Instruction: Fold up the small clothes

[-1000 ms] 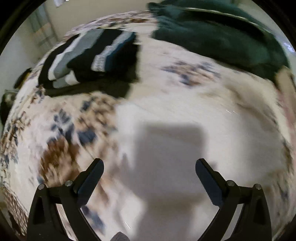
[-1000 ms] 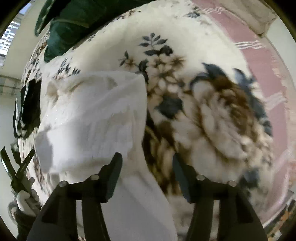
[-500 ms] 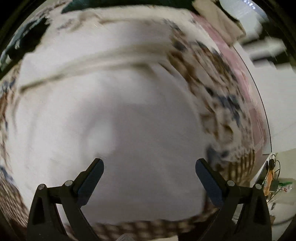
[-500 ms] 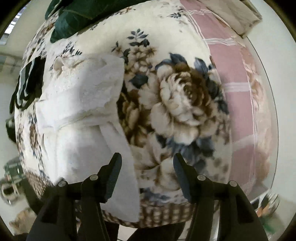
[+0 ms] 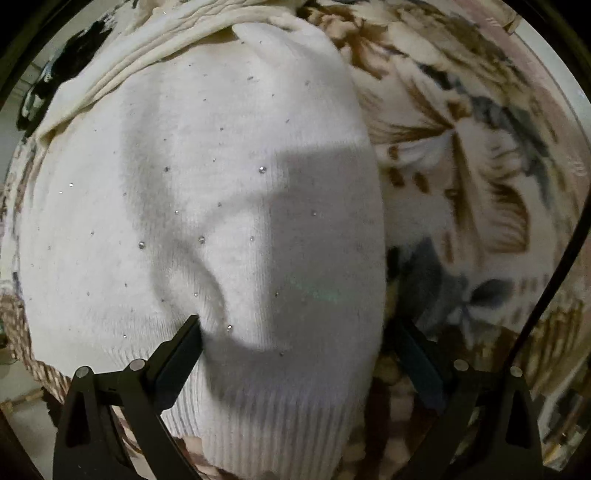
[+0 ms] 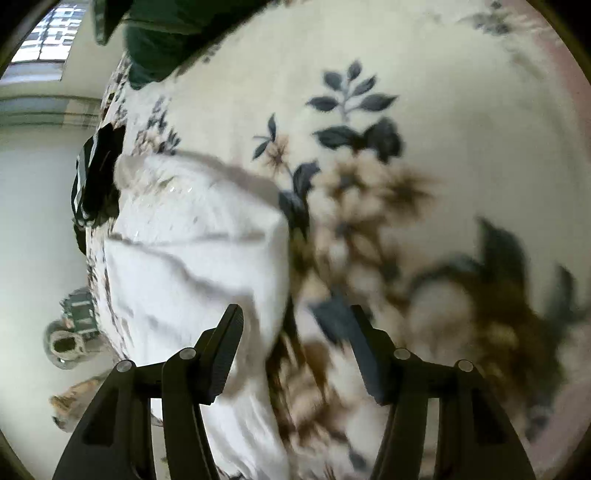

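left gripper (image 5: 295, 354) fingers spread, straddling white ribbed-hem knit sweater with tiny sparkles (image 5: 207, 206) on floral fleece blanket (image 5: 461, 166); right gripper (image 6: 295, 347) spread, empty, over sweater's edge.

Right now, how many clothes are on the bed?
3 that I can see: a white sweater near the grippers, a dark striped garment beyond it, and a green garment at the far end. More may be hidden.

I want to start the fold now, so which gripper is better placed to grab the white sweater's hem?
Left, probably. The left gripper hangs open right over the white sweater's ribbed hem, while the right gripper straddles its side edge, mostly over the floral blanket.
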{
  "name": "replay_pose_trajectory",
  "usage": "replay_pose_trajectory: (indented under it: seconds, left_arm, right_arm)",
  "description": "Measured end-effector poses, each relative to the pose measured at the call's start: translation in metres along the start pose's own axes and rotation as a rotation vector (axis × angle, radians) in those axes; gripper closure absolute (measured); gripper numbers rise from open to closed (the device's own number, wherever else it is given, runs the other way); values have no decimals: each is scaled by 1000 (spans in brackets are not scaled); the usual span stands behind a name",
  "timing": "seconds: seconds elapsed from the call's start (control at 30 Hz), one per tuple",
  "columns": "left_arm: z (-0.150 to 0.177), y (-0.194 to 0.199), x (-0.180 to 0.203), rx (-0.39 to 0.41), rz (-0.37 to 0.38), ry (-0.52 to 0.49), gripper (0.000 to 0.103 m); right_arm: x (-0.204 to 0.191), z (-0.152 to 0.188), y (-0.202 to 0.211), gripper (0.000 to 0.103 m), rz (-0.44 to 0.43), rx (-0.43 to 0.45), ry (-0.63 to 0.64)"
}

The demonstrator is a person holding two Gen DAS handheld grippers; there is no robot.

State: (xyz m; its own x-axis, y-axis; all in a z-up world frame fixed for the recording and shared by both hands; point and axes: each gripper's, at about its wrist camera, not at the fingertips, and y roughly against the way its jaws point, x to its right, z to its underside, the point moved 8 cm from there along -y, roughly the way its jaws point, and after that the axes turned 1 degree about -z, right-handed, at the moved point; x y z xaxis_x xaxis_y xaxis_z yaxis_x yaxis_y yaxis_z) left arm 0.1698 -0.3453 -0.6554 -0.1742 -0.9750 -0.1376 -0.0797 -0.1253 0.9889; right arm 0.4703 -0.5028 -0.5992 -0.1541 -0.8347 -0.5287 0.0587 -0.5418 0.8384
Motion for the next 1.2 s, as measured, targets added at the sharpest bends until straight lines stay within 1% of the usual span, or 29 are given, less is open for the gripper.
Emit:
replay_pose_trajectory:
  seconds: [0.07,0.13,0.2,0.23,0.3,0.37,0.4,0.43,0.47,0.5,0.53,0.57,0.6,0.73,0.8,0.93,0.97,1.0,1.03,1.13,1.2]
  left_arm:
    - [0,2,2,3,-6,7,2]
    - [-3,14,6,52,8,20,2]
    - [-6,29,7,113,19,40,2]
    - [-6,32,9,125,16,41,2]
    - [-6,19,20,97,-16,12,2]
    - [-5,2,26,61,-45,-6,12]
    - [-6,-2,27,65,-44,3,21]
    - [-7,-2,27,81,-41,13,39]
    - [-9,3,25,108,-43,21,51]
    - [-9,9,22,130,-52,29,74]
    - [-9,15,20,150,-44,36,89]
    - [-9,20,19,165,-49,43,96]
    - [-9,28,13,187,-49,60,96]
    - [-6,60,-13,239,-18,134,96]
    - [-13,84,-39,263,-19,169,96]
    - [-18,124,-82,304,18,273,97]
    - [-18,132,-92,308,34,303,97]
    - [-19,138,-110,313,54,344,97]
    - [-18,142,-127,315,79,383,97]
    - [-16,142,-176,310,147,498,97]
    - [-7,138,-210,306,179,561,97]
  right_arm:
    - [-1,-9,-18,43,-24,-26,-6]
    - [-5,-11,-33,43,-59,-52,-18]
    - [-9,-12,-42,43,-63,-68,-20]
    - [-12,-12,-45,43,-56,-72,-11]
    - [-19,-12,-47,43,-50,-79,19]
    - [-24,-10,-50,43,-48,-83,37]
    - [-26,-9,-51,43,-45,-81,45]
    - [-27,-9,-51,44,-40,-80,46]
    - [-28,-7,-51,51,-41,-81,50]
    - [-29,-7,-50,67,-44,-82,56]
    - [-30,-6,-49,74,-42,-82,64]
    - [-34,-6,-49,81,-41,-79,79]
    - [-36,-7,-46,91,-41,-72,93]
    - [-45,-9,-32,93,-37,-46,117]
    - [-56,-10,-21,93,-37,-25,133]
    - [-81,-14,0,94,-45,-1,149]
    - [-93,-16,6,94,-38,7,152]
    - [-99,-16,11,94,-32,10,156]
    - [-114,-19,16,94,-17,19,172]
    - [-151,-23,25,94,16,22,204]
    - [-192,-27,24,94,55,24,241]
